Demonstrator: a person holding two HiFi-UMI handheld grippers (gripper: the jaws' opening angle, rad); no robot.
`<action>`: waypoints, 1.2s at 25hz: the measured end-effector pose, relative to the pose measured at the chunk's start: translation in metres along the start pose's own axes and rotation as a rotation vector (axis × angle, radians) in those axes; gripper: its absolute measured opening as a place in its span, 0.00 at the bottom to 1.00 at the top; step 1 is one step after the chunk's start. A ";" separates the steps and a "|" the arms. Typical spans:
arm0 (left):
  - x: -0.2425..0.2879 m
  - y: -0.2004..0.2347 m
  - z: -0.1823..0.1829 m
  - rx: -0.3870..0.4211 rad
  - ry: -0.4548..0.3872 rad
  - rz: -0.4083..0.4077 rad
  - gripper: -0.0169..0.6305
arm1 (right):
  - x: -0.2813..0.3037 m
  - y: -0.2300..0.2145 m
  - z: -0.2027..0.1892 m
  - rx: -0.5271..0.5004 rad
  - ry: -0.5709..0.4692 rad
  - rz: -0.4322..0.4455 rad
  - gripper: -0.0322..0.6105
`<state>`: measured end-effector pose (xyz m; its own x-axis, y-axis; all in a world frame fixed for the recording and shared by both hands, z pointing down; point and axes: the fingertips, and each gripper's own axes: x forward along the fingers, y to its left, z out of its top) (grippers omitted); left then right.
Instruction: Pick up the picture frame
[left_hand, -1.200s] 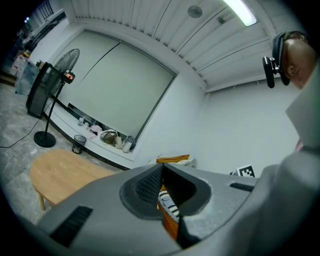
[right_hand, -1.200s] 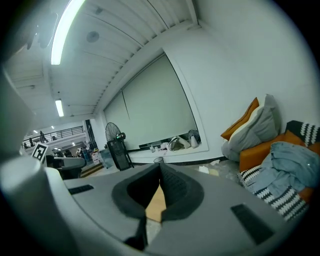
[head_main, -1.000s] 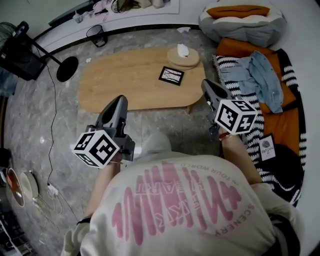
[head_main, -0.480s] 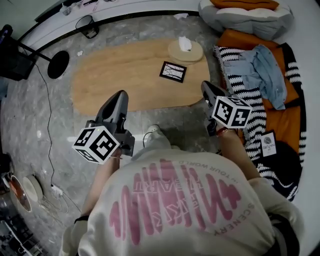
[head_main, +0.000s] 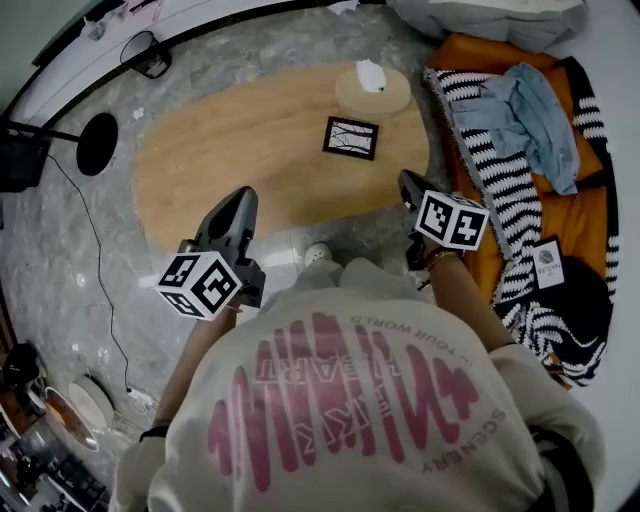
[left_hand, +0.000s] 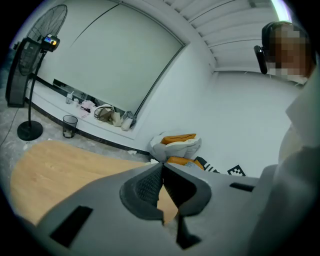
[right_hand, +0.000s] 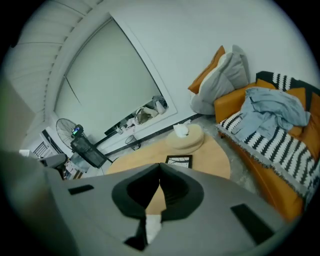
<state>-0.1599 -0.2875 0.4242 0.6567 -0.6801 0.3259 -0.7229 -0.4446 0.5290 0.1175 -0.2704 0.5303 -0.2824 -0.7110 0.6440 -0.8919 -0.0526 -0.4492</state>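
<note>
Left gripper (left_hand: 161, 166) and right gripper (right_hand: 160, 165): two in all, both pressed together and empty; one picture frame (head_main: 351, 138) lies flat on the table (head_main: 220, 170).

Each gripper's jaws meet tip to tip with nothing between them. In the head view both grippers are held at the near edge of the single oval wooden table. The one black picture frame lies on the table's right half, ahead of the right gripper and apart from both grippers. One round wooden board (head_main: 390, 102) sits just beyond the frame and carries one white item (head_main: 369, 72). One denim garment (head_main: 535, 105) lies on the striped blanket (head_main: 490, 160) to the right.
</note>
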 end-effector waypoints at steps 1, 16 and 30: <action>0.004 0.007 -0.006 -0.010 0.014 0.000 0.03 | 0.006 -0.002 -0.008 0.029 0.008 -0.002 0.06; 0.056 0.069 -0.054 -0.119 0.212 0.104 0.03 | 0.134 -0.080 -0.073 0.379 0.197 -0.073 0.06; 0.111 0.121 -0.066 -0.261 0.281 0.316 0.03 | 0.224 -0.133 -0.089 0.330 0.461 -0.152 0.25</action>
<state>-0.1601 -0.3787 0.5760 0.4723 -0.5587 0.6818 -0.8417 -0.0564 0.5370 0.1417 -0.3596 0.7896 -0.3499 -0.3041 0.8860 -0.7984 -0.3980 -0.4519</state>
